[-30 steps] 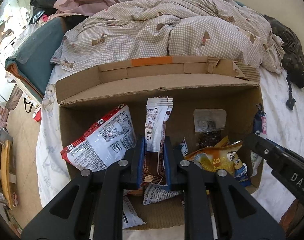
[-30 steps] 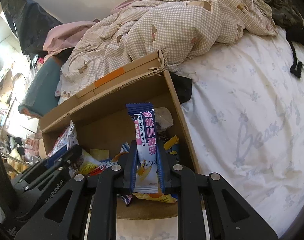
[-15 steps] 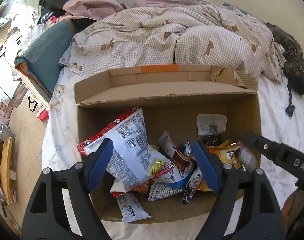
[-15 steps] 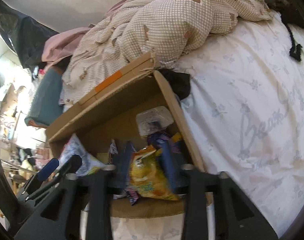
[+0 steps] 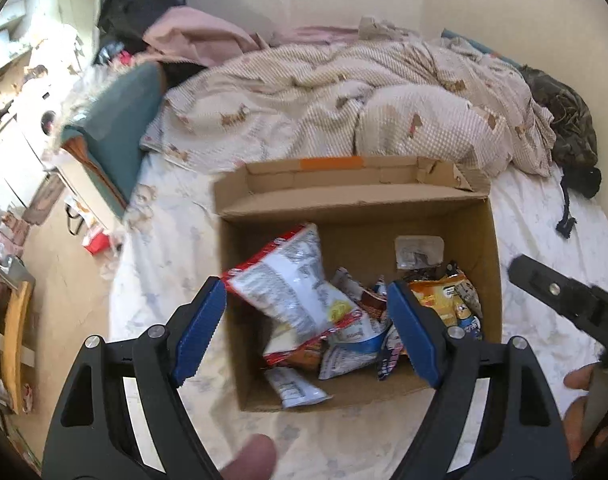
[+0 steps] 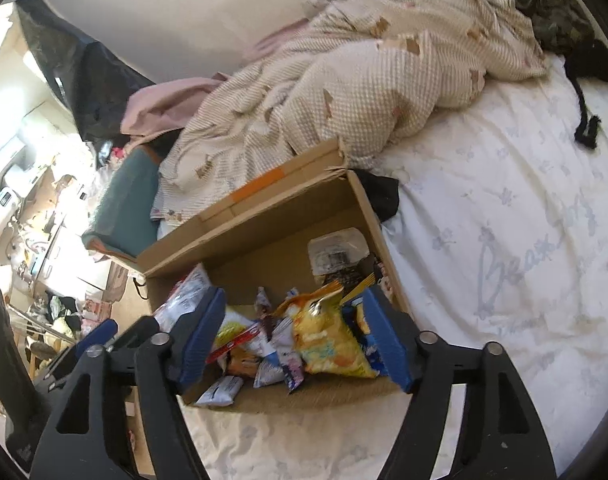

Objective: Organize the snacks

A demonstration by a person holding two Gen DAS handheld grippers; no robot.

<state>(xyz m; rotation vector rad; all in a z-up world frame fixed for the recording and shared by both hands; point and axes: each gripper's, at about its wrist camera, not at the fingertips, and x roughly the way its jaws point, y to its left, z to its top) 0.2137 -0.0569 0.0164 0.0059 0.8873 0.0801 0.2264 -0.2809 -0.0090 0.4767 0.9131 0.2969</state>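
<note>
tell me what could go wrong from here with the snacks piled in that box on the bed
1. The cardboard box sits on a soft bed sheet, so leaning on a wall may tip it.
2. The big red-and-white packet stands propped on the heap and could slide.
3. Both the left gripper and right gripper are open above loose packets, which could snag.

Both fisheye cameras sit just behind their own jaws and look steeply down and forward. The left wrist view faces the open cardboard box (image 5: 356, 208) squarely, at centre frame. The right wrist view sees the same box from its right, in the lower centre. Both share the bed (image 6: 504, 240) and crumpled duvet (image 5: 344, 112) across the top.
</note>
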